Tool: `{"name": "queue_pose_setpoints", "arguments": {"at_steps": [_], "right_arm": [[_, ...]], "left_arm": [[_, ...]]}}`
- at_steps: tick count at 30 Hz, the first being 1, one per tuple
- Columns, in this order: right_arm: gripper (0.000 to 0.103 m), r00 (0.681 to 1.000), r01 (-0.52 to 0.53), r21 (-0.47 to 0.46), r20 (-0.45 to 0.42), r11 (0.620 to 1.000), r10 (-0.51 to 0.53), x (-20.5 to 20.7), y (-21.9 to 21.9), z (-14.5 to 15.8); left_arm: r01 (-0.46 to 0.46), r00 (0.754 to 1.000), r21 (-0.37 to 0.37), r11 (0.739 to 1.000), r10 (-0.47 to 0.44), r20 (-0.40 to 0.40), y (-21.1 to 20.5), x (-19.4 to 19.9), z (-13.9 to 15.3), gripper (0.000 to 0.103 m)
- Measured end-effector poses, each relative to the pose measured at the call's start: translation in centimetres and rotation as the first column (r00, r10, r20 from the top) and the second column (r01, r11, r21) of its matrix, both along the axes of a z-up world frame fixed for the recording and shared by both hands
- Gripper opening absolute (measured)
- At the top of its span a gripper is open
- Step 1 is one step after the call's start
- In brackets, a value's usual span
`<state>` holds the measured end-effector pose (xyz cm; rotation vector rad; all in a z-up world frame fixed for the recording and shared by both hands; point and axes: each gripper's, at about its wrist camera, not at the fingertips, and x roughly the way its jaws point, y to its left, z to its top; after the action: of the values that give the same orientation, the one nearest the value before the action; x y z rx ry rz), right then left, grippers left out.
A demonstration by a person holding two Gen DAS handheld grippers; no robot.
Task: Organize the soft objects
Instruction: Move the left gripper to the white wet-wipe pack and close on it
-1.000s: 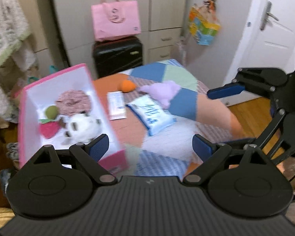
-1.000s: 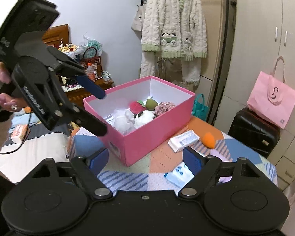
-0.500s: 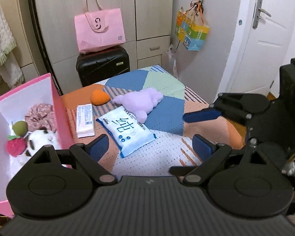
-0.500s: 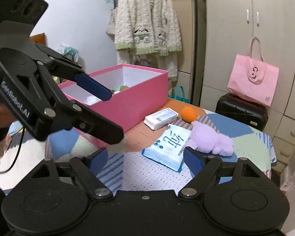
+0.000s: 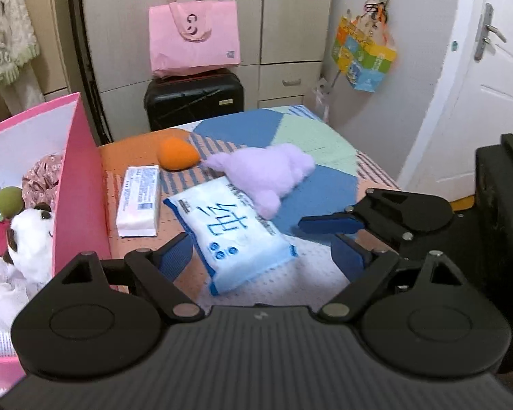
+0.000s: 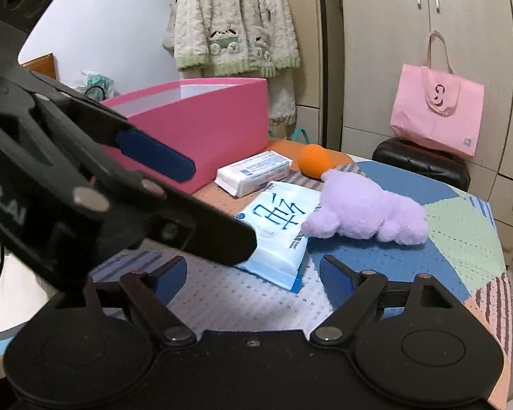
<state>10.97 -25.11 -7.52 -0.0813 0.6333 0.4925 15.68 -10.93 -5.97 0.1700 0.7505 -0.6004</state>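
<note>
I am bringing my wide, empty left tool [image 5: 260, 253], closing a little, and my wide, empty right tool [image 6: 253, 273] slowly around the blue pack [image 5: 234, 235].

A pink box [image 5: 78, 184], an orange sponge [image 5: 178, 153], a lilac plush [image 5: 270, 174], a white-and-blue pack [image 5: 236, 235] and a patchwork cloth [image 5: 311, 136] are seen.

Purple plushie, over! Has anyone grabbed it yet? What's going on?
Left gripper closing slightly, nothing between its jaws; right gripper open, empty. Purple plushie untouched, lying partly on the blue wipes pack. Nothing blocking it.
</note>
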Motion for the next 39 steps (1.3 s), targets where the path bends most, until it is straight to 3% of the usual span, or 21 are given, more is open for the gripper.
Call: {"name": "queue_pose_setpoints", "arguments": {"at_steps": [8, 16, 19, 21, 25, 32, 39], "right_arm": [[0.088, 1.0, 0.006, -0.043, -0.03, 0.999, -0.007, 1.7, 1.1, -1.0], [0.088, 0.994, 0.013, -0.043, -0.105, 0.999, -0.018, 4.1, 0.9, -0.9], [0.088, 0.995, -0.014, -0.08, -0.1, 0.997, 0.006, 4.3, 1.4, -1.1], [0.088, 0.996, -0.036, -0.09, -0.085, 0.995, 0.028, 4.1, 1.8, -1.3], [0.08, 0.997, -0.054, -0.067, -0.066, 0.996, 0.05, 3.6, 1.8, -1.4], [0.056, 0.999, -0.021, -0.032, -0.047, 0.999, 0.02, 3.4, 1.4, -1.3], [0.053, 0.999, 0.004, -0.024, -0.043, 1.0, -0.005, 2.7, 1.6, -1.1]], "left_arm": [[-0.064, 0.997, -0.009, 0.998, 0.063, -0.052, -0.5, 2.3, -2.2, 0.082], [-0.148, 0.976, -0.09, 0.985, 0.131, -0.172, 0.5, 4.3, -4.1, 0.082], [-0.196, 0.963, -0.112, 0.974, 0.17, -0.208, 0.6, 4.7, -5.3, 0.074], [-0.189, 0.97, -0.111, 0.976, 0.167, -0.177, 0.6, 4.5, -5.5, 0.069], [-0.188, 0.969, -0.134, 0.973, 0.161, -0.186, 0.6, 4.5, -5.6, 0.065], [-0.247, 0.958, -0.126, 0.961, 0.223, -0.183, 0.2, 3.9, -5.5, 0.06], [-0.233, 0.961, -0.104, 0.967, 0.212, -0.177, 0.3, 3.1, -5.2, 0.058]]}}
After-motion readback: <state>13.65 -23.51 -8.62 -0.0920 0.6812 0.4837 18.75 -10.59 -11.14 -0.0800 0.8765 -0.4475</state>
